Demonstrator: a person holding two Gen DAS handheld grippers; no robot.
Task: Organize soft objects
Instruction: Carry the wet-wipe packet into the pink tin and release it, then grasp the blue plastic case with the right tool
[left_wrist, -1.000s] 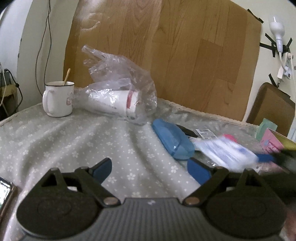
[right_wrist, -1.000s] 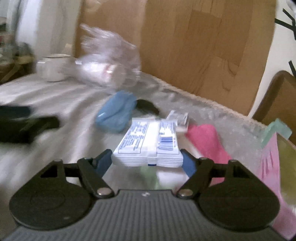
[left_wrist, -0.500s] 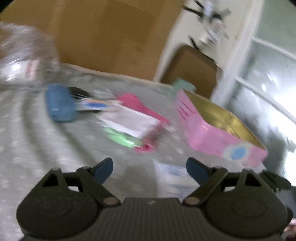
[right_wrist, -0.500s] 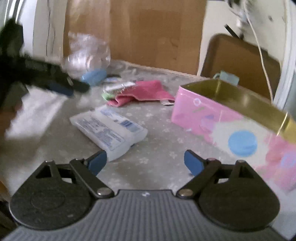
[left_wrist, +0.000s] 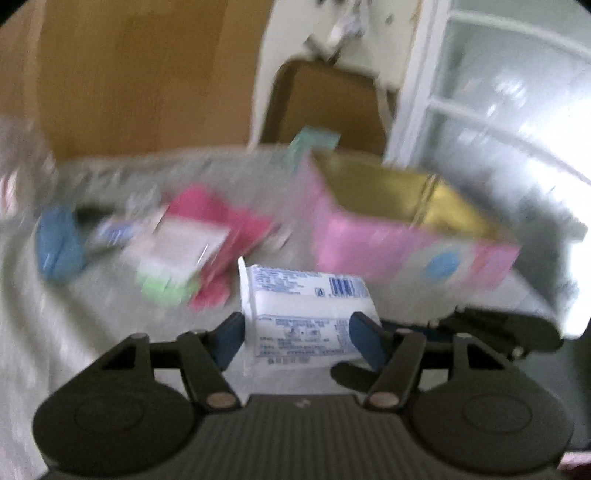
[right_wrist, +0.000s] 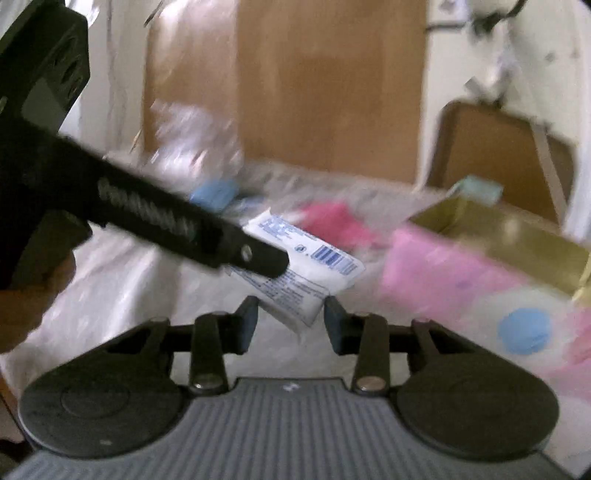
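Note:
A white tissue pack with blue print (left_wrist: 303, 314) sits between the blue pads of my left gripper (left_wrist: 297, 338), which are closed against its sides. In the right wrist view the same pack (right_wrist: 295, 269) is held off the table by the left gripper's black finger (right_wrist: 255, 254). My right gripper (right_wrist: 291, 323) is just below the pack's near corner, jaws narrowed but apart from it. A pink cloth (left_wrist: 225, 221), a green item (left_wrist: 166, 288) and a blue pouch (left_wrist: 59, 240) lie behind on the tablecloth. The pink tin with a gold inside (left_wrist: 406, 240) stands to the right.
A crumpled clear plastic bag (right_wrist: 192, 136) lies at the back left. A brown chair back (left_wrist: 325, 103) stands behind the table, a window (left_wrist: 498, 110) to the right. A wooden board leans on the wall. Both views are motion-blurred.
The right gripper let the tissue pack go onto the table. The left gripper swung right, closed on the pack and lifted it; the right gripper's jaws narrowed beneath it.

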